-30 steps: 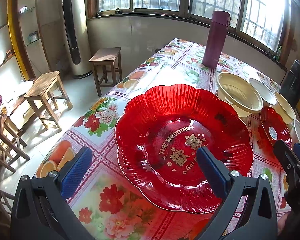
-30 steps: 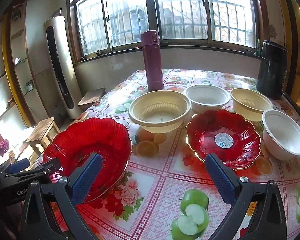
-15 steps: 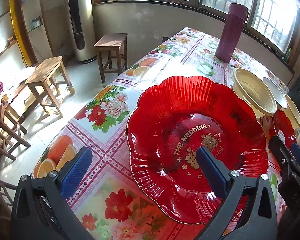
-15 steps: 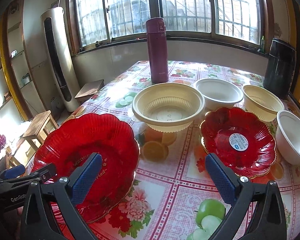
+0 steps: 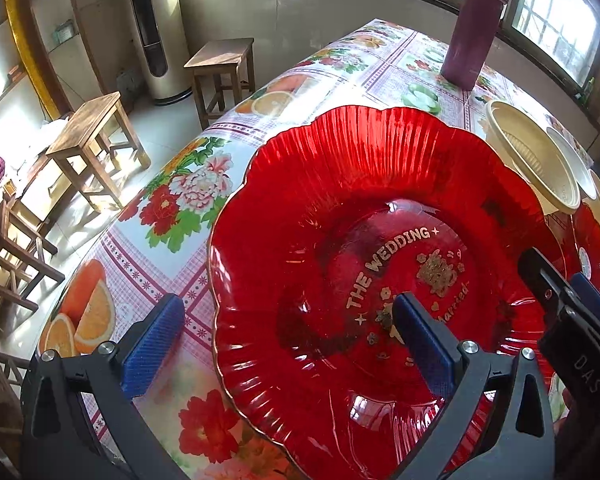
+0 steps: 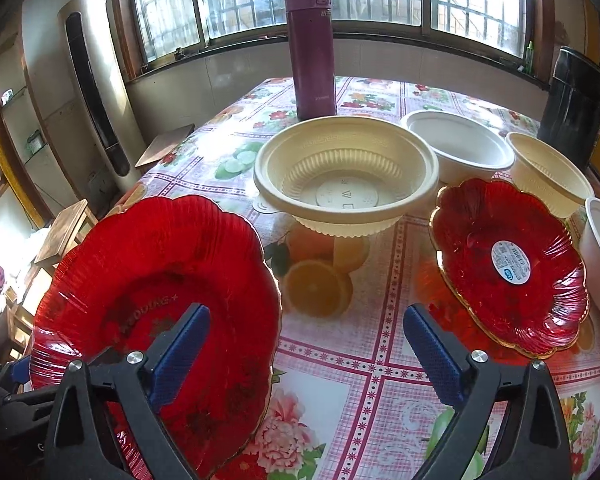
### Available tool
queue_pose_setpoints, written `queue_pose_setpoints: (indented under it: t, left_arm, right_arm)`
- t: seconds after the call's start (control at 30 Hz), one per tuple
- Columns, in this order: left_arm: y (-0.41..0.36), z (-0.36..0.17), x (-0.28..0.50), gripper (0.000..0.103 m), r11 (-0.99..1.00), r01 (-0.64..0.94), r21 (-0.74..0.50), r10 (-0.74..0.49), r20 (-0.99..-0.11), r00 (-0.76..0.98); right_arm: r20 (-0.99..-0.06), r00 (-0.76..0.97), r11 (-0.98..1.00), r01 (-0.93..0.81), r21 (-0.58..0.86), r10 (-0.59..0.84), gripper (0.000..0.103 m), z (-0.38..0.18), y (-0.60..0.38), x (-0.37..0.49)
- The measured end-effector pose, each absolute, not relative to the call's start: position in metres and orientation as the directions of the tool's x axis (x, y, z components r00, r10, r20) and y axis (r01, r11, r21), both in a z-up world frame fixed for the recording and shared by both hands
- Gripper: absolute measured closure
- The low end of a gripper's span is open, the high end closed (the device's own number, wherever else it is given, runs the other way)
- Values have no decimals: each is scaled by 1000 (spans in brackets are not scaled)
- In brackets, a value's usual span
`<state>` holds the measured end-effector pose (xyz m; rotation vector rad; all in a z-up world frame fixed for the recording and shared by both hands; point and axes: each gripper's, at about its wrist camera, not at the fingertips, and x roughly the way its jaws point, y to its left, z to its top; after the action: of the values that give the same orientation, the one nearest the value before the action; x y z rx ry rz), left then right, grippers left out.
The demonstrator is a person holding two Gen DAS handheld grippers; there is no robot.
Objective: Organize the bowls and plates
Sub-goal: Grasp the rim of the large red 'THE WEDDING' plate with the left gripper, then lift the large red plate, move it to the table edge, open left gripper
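The left hand-held gripper point(image 5: 286, 334) is spread wide, one finger over the large red wedding plate point(image 5: 380, 248) and one outside its rim. This plate lies near the bench's point(image 6: 340, 360) left edge. The right hand-held gripper point(image 6: 306, 346) is also spread, holding nothing. Beyond it stand a cream ribbed bowl point(image 6: 346, 174), a small red plate point(image 6: 508, 264), white bowls point(image 6: 458, 146) and a maroon thermos point(image 6: 312, 48).
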<state>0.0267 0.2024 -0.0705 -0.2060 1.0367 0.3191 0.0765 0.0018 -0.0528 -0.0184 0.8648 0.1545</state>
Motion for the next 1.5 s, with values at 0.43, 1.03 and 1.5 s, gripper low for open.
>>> queue_pose_setpoints:
  t: [0.43,1.03,1.5]
  left_arm:
    - [190,-70,37,17,947,-321,7,173,-853,492]
    - [199,-67,21,51,941,-338,0,180,-848,499]
    - [230,-57,-38,48,905,-416,92,299,-833,466]
  right_arm:
    - [-780,573,968,-168,187,250,57,-62,2,85]
    - [-782,552,955,-222,194,288,87,-65,9,71]
    - [-780,524,928,-320,192,342,80,-52,32,26]
